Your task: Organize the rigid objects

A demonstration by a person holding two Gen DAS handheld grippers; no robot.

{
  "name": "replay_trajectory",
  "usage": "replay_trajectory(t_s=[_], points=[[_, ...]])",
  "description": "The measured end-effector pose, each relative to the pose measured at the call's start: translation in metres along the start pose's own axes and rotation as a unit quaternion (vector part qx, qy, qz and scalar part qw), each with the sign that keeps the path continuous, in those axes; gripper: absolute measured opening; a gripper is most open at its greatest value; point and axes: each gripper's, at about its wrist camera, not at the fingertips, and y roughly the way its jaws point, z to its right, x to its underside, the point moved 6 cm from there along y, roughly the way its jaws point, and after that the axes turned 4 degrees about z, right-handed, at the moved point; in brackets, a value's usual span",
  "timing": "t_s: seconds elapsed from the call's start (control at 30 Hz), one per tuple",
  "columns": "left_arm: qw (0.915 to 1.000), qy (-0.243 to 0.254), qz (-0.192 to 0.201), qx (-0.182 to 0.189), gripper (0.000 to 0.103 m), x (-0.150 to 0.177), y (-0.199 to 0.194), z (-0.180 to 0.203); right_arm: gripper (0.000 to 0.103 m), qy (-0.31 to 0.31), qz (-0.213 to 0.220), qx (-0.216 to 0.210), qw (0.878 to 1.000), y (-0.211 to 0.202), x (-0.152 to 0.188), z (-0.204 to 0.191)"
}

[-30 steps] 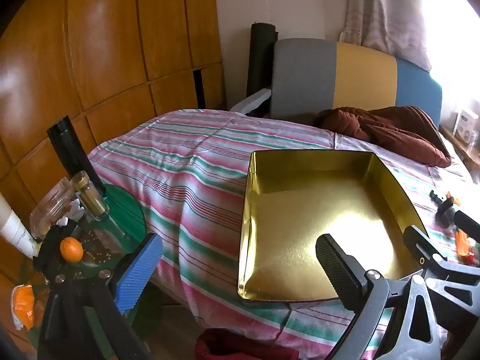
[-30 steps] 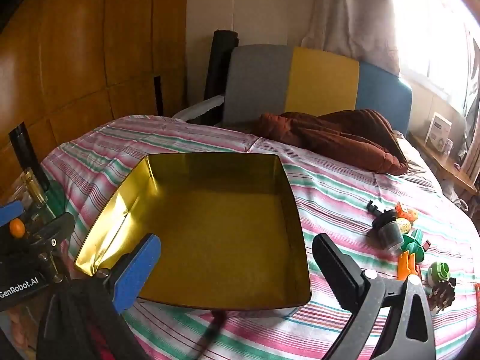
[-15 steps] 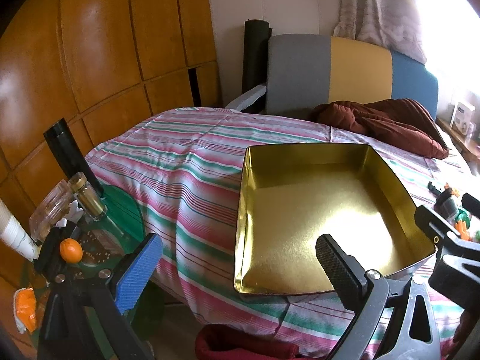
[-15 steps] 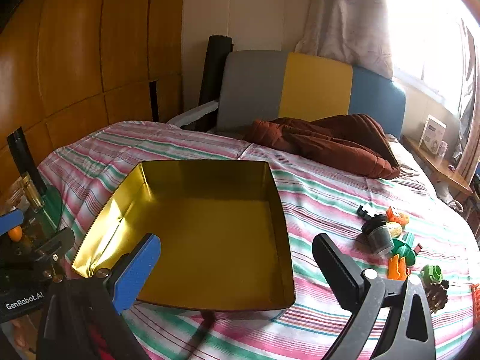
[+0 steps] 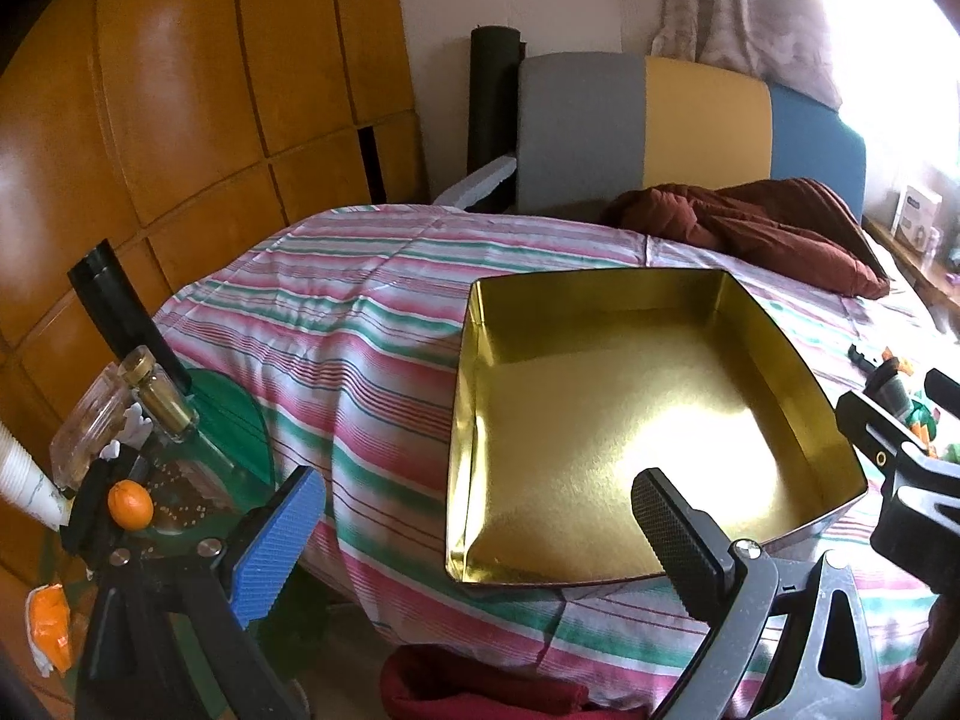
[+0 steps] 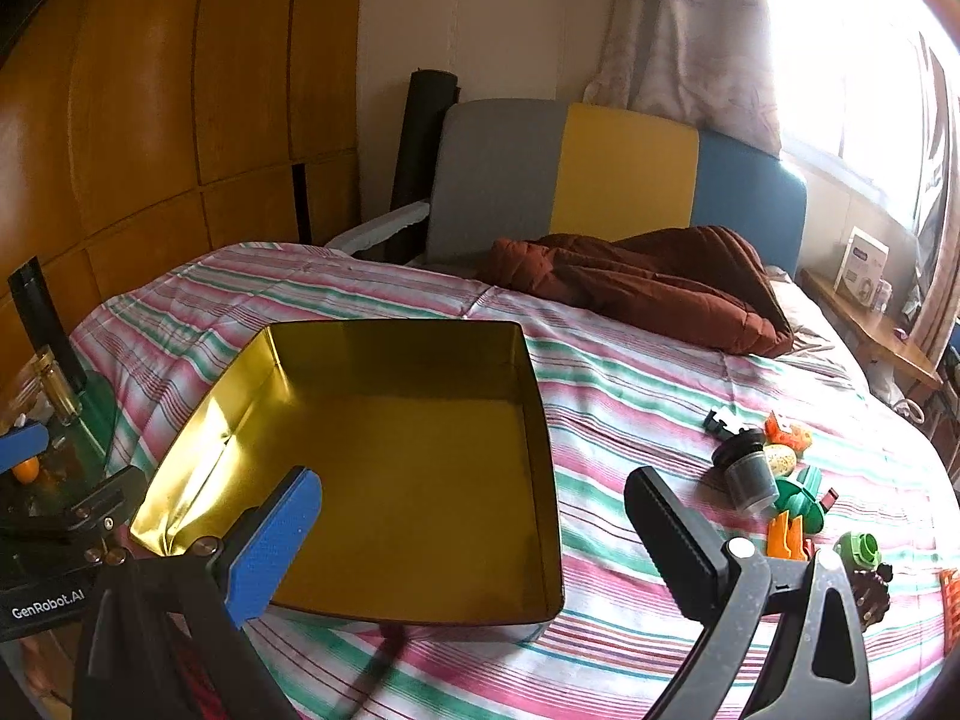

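Left gripper (image 5: 474, 531): jaws spread wide, nothing between them, hanging over the bed's near edge.
Right gripper (image 6: 474, 519): wide apart too, empty, above the tin's near wall.
Gold tin (image 6: 540, 420): open side up on the striped bedspread (image 6: 630, 384), bare inside, roughly square.
Toys (image 6: 780, 486): small cluster right of the tin, apart from it.
Brown quilt (image 6: 660, 288): bunched beyond, against the headboard (image 6: 624, 174).

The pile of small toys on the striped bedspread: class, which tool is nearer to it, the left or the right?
Right. The right tool hangs open beside the pile of small toys, with the gold tin on its other side. The left tool, also open, sits beyond the tin's far edge.
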Motion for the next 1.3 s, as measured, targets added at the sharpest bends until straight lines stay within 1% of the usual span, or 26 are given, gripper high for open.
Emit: replay_trajectory(t_s=[0.3, 0.4, 0.53, 0.6, 0.67, 0.73, 0.77, 0.8, 0.83, 0.93, 0.97, 1.03, 1.13, 1.17, 1.2, 1.23, 1.27, 1.3], points=[[0.9997, 0.018, -0.009, 0.013, 0.103, 0.003, 0.004, 0.011, 0.103, 0.006, -0.005, 0.007, 1.0, 0.002, 0.002, 0.015], [0.9994, 0.02, -0.012, 0.026, 0.103, 0.004, 0.005, 0.015, 0.103, 0.01, -0.005, 0.008, 1.0, 0.002, 0.002, 0.021], [0.9981, 0.017, -0.01, 0.058, 0.103, 0.004, 0.004, 0.022, 0.103, 0.029, -0.003, 0.002, 1.0, 0.001, -0.002, 0.04], [0.9961, 0.013, -0.017, 0.086, 0.103, 0.004, 0.004, 0.028, 0.103, 0.047, -0.001, 0.004, 0.999, -0.001, -0.004, 0.055], [0.994, 0.012, -0.024, 0.106, 0.103, 0.004, 0.004, 0.034, 0.103, 0.077, 0.0, 0.001, 0.997, -0.003, -0.007, 0.081], [0.9925, 0.019, -0.023, 0.118, 0.103, 0.005, 0.004, 0.041, 0.103, 0.103, -0.002, 0.001, 0.995, -0.005, -0.008, 0.104], [0.991, 0.023, -0.026, 0.129, 0.103, 0.006, 0.004, 0.045, 0.103, 0.117, -0.001, 0.009, 0.993, -0.007, -0.008, 0.123], [0.9895, 0.025, -0.031, 0.139, 0.103, 0.006, 0.005, 0.049, 0.103, 0.123, 0.001, 0.016, 0.992, -0.008, -0.008, 0.133], [0.9874, 0.024, -0.042, 0.151, 0.103, 0.008, 0.007, 0.053, 0.103, 0.136, 0.004, 0.028, 0.99, -0.01, -0.007, 0.151], [0.9811, 0.021, -0.062, 0.182, 0.101, 0.009, 0.011, 0.065, 0.103, 0.197, 0.011, 0.072, 0.978, -0.02, 0.003, 0.222], [0.9798, 0.02, -0.062, 0.189, 0.099, 0.008, 0.011, 0.069, 0.103, 0.215, 0.01, 0.083, 0.973, -0.022, 0.007, 0.241], [0.976, 0.025, -0.061, 0.207, 0.099, 0.004, 0.008, 0.081, 0.103, 0.258, 0.004, 0.11, 0.96, -0.025, 0.024, 0.287], [0.9696, 0.055, -0.049, 0.233, 0.1, -0.006, -0.001, 0.109, 0.103, 0.297, -0.006, 0.151, 0.943, -0.027, 0.053, 0.339], [0.9659, 0.072, -0.043, 0.245, 0.1, -0.01, -0.005, 0.123, 0.103, 0.31, -0.01, 0.161, 0.937, -0.028, 0.061, 0.35], [0.9629, 0.083, -0.039, 0.254, 0.1, -0.012, -0.007, 0.134, 0.103, 0.34, -0.019, 0.169, 0.925, -0.029, 0.072, 0.365], [0.9579, 0.098, -0.035, 0.268, 0.1, -0.015, -0.01, 0.152, 0.103, 0.36, -0.022, 0.167, 0.918, -0.029, 0.076, 0.37], [0.9543, 0.106, -0.035, 0.277, 0.1, -0.016, -0.012, 0.164, 0.103, 0.399, -0.011, 0.157, 0.903, -0.032, 0.08, 0.381], [0.9487, 0.114, -0.037, 0.292, 0.1, -0.017, -0.012, 0.182, 0.103, 0.426, 0.002, 0.155, 0.891, -0.036, 0.083, 0.39]])
